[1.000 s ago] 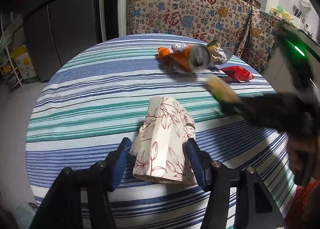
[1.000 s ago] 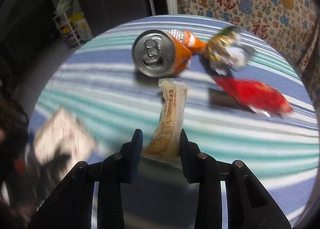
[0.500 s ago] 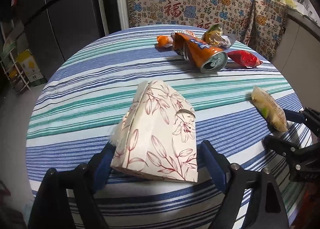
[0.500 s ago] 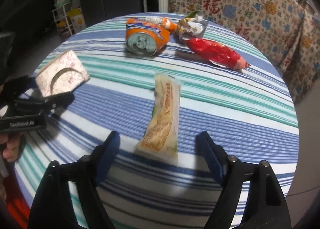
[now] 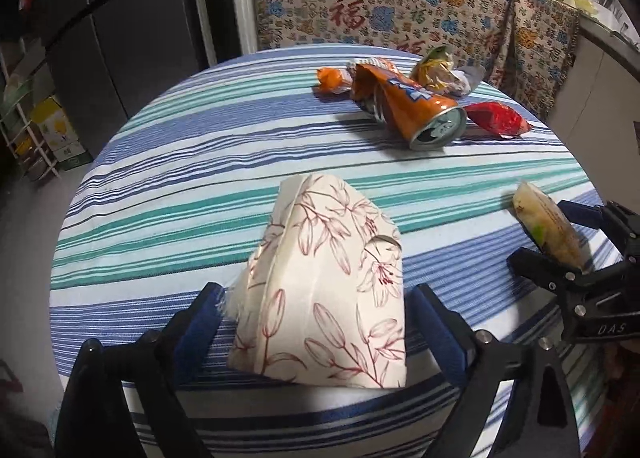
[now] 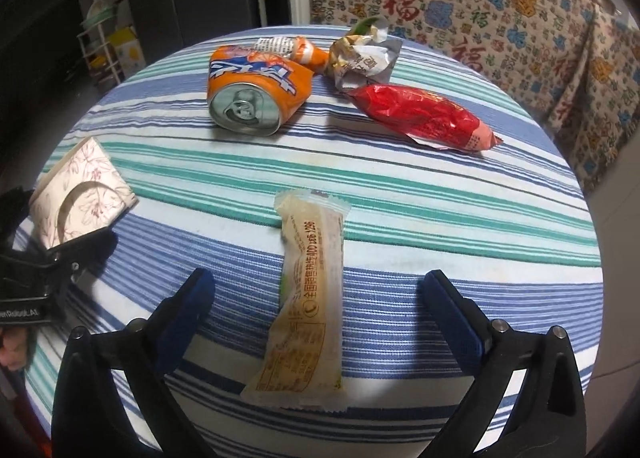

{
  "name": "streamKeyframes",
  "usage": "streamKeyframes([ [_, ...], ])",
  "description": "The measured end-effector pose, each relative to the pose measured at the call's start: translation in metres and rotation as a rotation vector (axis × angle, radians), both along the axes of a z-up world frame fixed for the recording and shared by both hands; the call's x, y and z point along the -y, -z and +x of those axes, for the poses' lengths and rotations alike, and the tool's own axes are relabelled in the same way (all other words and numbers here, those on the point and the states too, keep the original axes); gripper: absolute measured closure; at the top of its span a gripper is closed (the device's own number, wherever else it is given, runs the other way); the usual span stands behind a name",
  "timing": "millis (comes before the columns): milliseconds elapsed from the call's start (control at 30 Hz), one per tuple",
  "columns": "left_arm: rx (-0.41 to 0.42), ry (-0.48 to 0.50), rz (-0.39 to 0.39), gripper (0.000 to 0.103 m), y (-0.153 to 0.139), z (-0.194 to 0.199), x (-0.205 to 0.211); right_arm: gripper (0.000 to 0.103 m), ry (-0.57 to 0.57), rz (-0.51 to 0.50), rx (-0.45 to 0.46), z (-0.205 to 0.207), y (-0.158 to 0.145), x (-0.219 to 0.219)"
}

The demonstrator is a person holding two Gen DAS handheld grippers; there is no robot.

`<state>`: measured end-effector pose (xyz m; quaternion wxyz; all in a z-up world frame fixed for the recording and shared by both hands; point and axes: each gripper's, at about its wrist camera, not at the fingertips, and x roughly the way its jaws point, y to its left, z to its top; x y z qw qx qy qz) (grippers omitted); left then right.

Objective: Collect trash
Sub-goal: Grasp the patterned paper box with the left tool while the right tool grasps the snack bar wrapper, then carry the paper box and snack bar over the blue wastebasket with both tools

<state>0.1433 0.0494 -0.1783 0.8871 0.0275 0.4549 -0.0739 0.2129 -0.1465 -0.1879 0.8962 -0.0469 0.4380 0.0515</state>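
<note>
A floral paper box (image 5: 324, 290) lies on the striped table between the open fingers of my left gripper (image 5: 316, 322); it also shows in the right wrist view (image 6: 80, 197). A yellow snack wrapper (image 6: 308, 298) lies on the table between the open fingers of my right gripper (image 6: 316, 306); it also shows in the left wrist view (image 5: 548, 225). Farther back lie a crushed orange can (image 6: 256, 89), a red wrapper (image 6: 424, 117), a crumpled silver wrapper (image 6: 364, 53) and a small orange wrapper (image 5: 332, 79).
The round table with a blue, green and white striped cloth (image 5: 200, 161) has its near edge just below both grippers. A patterned cloth (image 5: 380, 5) covers furniture behind it. A dark fridge (image 5: 120, 17) and a wire rack (image 5: 28, 125) stand at the left.
Both grippers have opened: the left let go of the floral box, the right let go of the yellow wrapper, which now lies on the table. The right gripper pulled back toward the near edge.
</note>
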Motion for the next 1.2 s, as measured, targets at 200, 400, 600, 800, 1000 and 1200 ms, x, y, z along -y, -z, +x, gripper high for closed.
streamKeyframes([
  [200,0.002,0.051,-0.084,0.009,-0.013,-0.005,-0.009,0.033,-0.072,0.107,-0.077,-0.005,-0.026,0.010],
  [400,-0.028,0.055,-0.151,0.054,-0.013,-0.003,-0.020,0.080,-0.100,0.070,-0.165,0.009,-0.024,0.004],
  [600,0.009,0.054,-0.186,0.066,-0.023,-0.008,-0.027,0.089,-0.076,0.132,-0.081,-0.016,-0.044,0.014],
  [800,0.030,0.076,-0.225,0.066,-0.028,-0.016,-0.017,0.089,-0.055,0.152,-0.058,-0.042,-0.056,0.033],
  [1000,0.030,0.135,-0.248,0.066,-0.039,-0.030,0.014,0.089,-0.012,0.195,-0.037,-0.075,-0.066,0.070],
  [1200,0.033,0.271,-0.266,0.066,-0.061,-0.048,0.080,0.089,0.096,0.169,-0.021,-0.111,-0.076,0.142],
])
